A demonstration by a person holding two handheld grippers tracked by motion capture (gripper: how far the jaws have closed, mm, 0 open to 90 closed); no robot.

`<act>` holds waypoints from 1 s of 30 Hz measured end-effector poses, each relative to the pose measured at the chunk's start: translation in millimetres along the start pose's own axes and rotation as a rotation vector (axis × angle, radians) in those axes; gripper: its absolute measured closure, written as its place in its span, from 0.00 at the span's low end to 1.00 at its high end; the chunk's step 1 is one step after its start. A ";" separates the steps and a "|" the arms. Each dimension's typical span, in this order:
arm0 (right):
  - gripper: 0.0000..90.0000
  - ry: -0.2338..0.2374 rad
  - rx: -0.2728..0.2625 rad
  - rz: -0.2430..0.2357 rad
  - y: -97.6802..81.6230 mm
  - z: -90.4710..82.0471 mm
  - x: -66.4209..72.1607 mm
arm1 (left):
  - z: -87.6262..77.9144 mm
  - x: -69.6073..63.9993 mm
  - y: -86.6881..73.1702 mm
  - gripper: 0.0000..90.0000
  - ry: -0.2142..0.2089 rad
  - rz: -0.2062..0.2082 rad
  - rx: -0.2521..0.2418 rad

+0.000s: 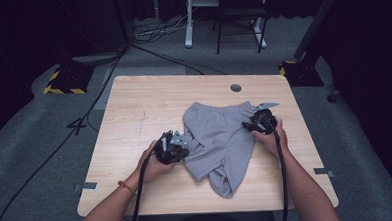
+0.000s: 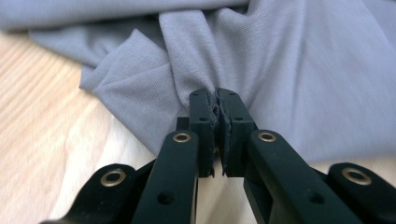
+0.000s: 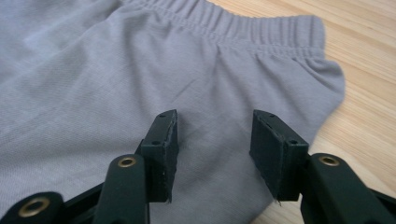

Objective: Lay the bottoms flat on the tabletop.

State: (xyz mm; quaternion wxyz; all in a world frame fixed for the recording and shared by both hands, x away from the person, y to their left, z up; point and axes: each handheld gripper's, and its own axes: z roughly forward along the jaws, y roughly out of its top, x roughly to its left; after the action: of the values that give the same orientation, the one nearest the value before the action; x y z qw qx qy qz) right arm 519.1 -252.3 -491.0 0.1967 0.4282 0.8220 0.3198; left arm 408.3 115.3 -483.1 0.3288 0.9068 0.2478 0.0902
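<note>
Left tool (image 1: 177, 144), high view: sits at the near left edge of the grey shorts (image 1: 220, 139), the person's left hand (image 1: 159, 164) wrapped round its body. Right tool (image 1: 258, 120) rests at the far right corner of the garment, next to the waistband, with the right hand (image 1: 272, 137) behind it. The shorts lie rumpled mid-worktop (image 1: 134, 118), one leg trailing toward the person from between the two tools. Not yet flat, not yet folded.

Left gripper view: left tool (image 2: 217, 109) pressed together, a ridge of grey cloth (image 2: 196, 60) pinched between the pads. Fabric bunches into creases just ahead of the tips; bare wood lies to the left of them. This grip looks made.

Right gripper view: right tool (image 3: 215, 135) spread, pads either side of smooth cloth but not pressing it. The elastic waistband (image 3: 243, 25) runs across just beyond the tips; the garment's corner (image 3: 334, 79) lies off the right jaw.

Judgement: early stage. One hold secured, the second lined up but not taken. Left to do, by the look of it: close on the waistband side, then lift or pull the shorts straight.
</note>
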 end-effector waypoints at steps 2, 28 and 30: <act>0.58 -0.014 -0.001 0.010 -1.5 -1.1 -3.5 | -5.0 -4.0 -6.6 0.95 0.005 -0.006 0.004; 0.49 0.114 -0.139 -0.102 38.0 -30.6 45.7 | -34.8 -8.9 -31.2 0.52 0.109 -0.124 -0.058; 0.49 0.174 -0.148 -0.160 47.0 -29.5 67.5 | -28.7 4.2 -27.2 0.46 0.085 -0.159 -0.068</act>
State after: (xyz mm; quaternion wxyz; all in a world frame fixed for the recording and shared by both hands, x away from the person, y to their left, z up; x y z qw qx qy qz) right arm 491.2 -186.7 -440.5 0.1804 0.3164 0.8416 0.3988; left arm 391.9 151.2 -478.4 0.3548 0.8679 0.3297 0.1105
